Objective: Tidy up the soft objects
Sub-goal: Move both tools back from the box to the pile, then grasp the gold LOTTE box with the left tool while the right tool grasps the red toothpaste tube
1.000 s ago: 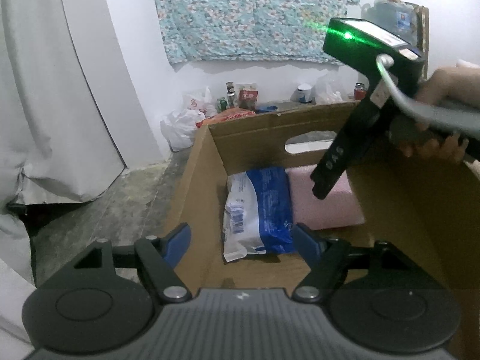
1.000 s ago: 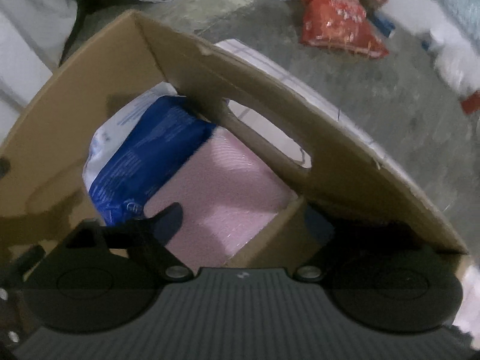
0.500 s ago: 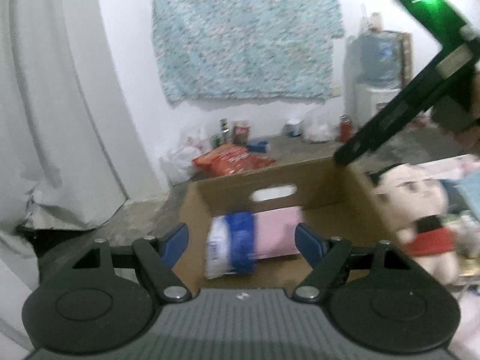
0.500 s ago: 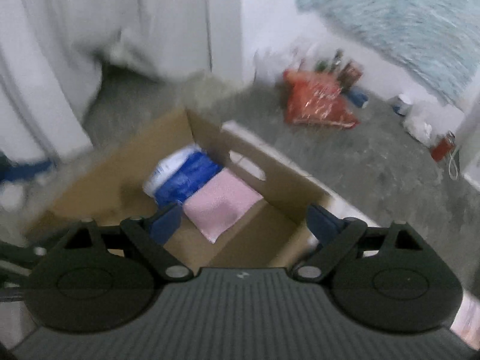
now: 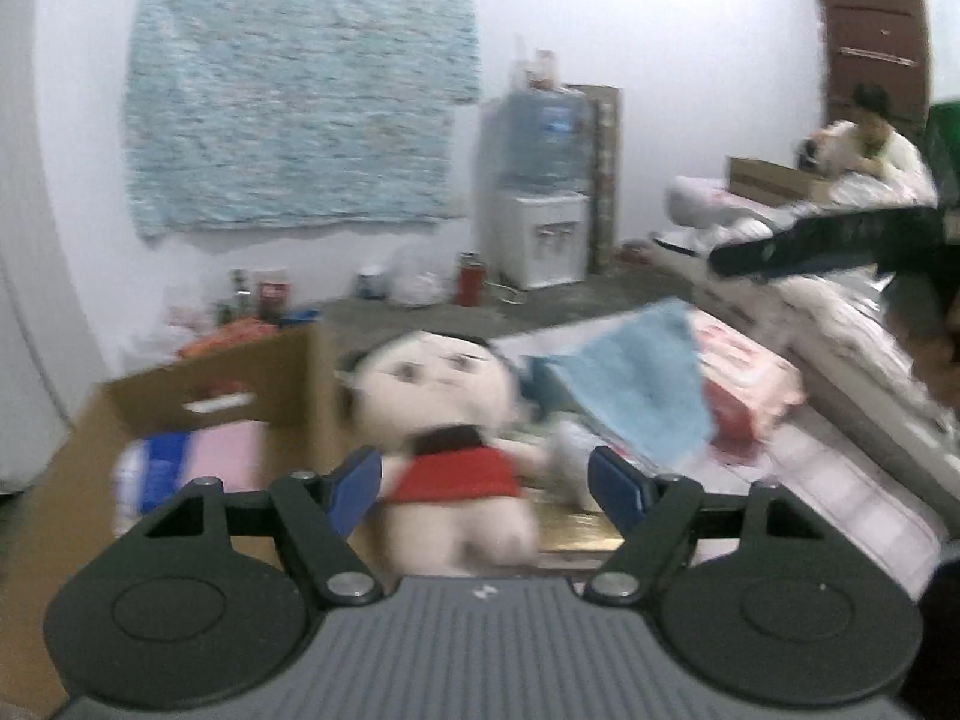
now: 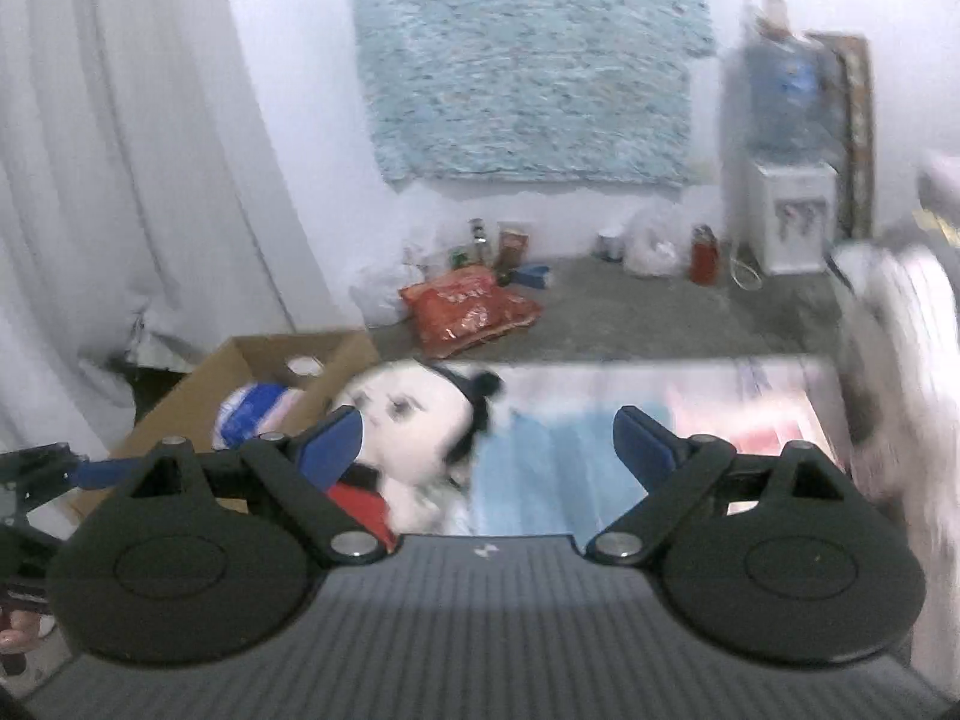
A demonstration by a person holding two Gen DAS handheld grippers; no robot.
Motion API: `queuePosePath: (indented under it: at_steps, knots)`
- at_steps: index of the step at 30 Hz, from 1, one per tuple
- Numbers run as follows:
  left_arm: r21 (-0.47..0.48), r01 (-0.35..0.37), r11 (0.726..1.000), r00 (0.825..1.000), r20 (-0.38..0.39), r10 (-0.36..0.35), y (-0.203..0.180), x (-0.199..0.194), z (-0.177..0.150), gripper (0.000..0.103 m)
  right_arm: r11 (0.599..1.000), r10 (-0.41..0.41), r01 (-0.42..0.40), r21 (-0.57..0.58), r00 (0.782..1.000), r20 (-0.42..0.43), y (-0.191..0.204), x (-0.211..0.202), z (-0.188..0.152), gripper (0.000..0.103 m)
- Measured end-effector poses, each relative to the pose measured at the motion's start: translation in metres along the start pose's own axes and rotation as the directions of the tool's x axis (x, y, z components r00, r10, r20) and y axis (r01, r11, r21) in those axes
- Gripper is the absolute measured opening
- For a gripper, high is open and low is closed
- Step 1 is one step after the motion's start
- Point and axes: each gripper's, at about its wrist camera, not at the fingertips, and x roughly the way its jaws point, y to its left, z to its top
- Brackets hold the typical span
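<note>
Beside the cardboard box: plush doll, not yet packed
Box contents: blue-and-white plastic pack, flat pink pad
Right of the box: light blue towel, soft, draped over the pile
Left gripper: fingers wide, closing slightly, empty, doll beyond
Right gripper: fingers wide, holding nothing
Doll: round fuzzy head, red top

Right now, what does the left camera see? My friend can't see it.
A doll in a red shirt sits ahead between the open, closing jaws, untouched. A cardboard box is left of it, a blue cloth right.
</note>
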Motion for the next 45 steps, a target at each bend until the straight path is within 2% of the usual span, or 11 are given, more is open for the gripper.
queuePosePath:
  at_steps: [3, 7, 13, 16, 21, 22, 30, 38, 41, 43, 45]
  knots:
    - [0.049, 0.032, 0.998, 0.999, -0.032, -0.030, -0.038, 0.027, -0.015, 0.069, 1.000, 0.014, -0.014, 0.003, 0.998, -0.065, -0.022, 0.014, -0.037, 0.090]
    - [0.059, 0.079, 0.995, 0.990, -0.119, -0.072, -0.061, 0.063, -0.035, 0.068, 0.993, 0.110, -0.104, 0.052, 0.987, -0.120, -0.043, 0.037, -0.072, 0.088]
    - [0.037, 0.048, 0.998, 0.989, -0.143, -0.042, -0.072, 0.107, -0.059, 0.084, 0.974, 0.197, -0.165, 0.156, 0.955, -0.223, -0.056, 0.067, -0.111, 0.085]
    - [0.048, 0.031, 0.998, 0.992, -0.123, -0.025, -0.076, 0.127, -0.066, 0.085, 0.983, 0.159, -0.124, 0.136, 0.946, -0.283, -0.053, 0.076, -0.121, 0.085]
    - [0.130, -0.008, 0.991, 0.990, -0.141, 0.027, -0.085, 0.146, -0.073, 0.082, 0.975, 0.191, -0.142, 0.172, 0.929, -0.318, -0.049, 0.094, -0.129, 0.085]
    - [0.147, -0.009, 0.989, 0.991, -0.134, 0.029, -0.087, 0.148, -0.073, 0.074, 0.978, 0.183, -0.140, 0.157, 0.934, -0.307, -0.046, 0.094, -0.130, 0.085]
    - [0.115, 0.020, 0.993, 0.986, -0.168, 0.000, -0.080, 0.144, -0.078, 0.071, 0.982, 0.146, -0.105, 0.158, 0.951, -0.274, -0.041, 0.102, -0.123, 0.085]
    - [0.061, 0.043, 0.997, 0.984, -0.173, -0.032, -0.063, 0.120, -0.091, 0.071, 1.000, -0.011, 0.009, -0.010, 0.962, -0.271, -0.011, 0.113, -0.127, 0.084]
    - [0.050, 0.047, 0.998, 0.985, -0.170, -0.038, -0.061, 0.117, -0.092, 0.071, 0.988, -0.115, 0.086, -0.127, 0.964, -0.241, 0.012, 0.118, -0.136, 0.067]
    - [0.032, 0.049, 0.998, 0.985, -0.168, -0.043, -0.059, 0.115, -0.092, 0.071, 0.980, -0.157, 0.125, -0.156, 0.964, -0.216, 0.023, 0.117, -0.142, 0.045]
    - [0.009, 0.049, 0.999, 0.985, -0.167, -0.047, -0.056, 0.113, -0.092, 0.071, 0.977, -0.165, 0.132, -0.168, 0.965, -0.202, 0.023, 0.106, -0.149, 0.034]
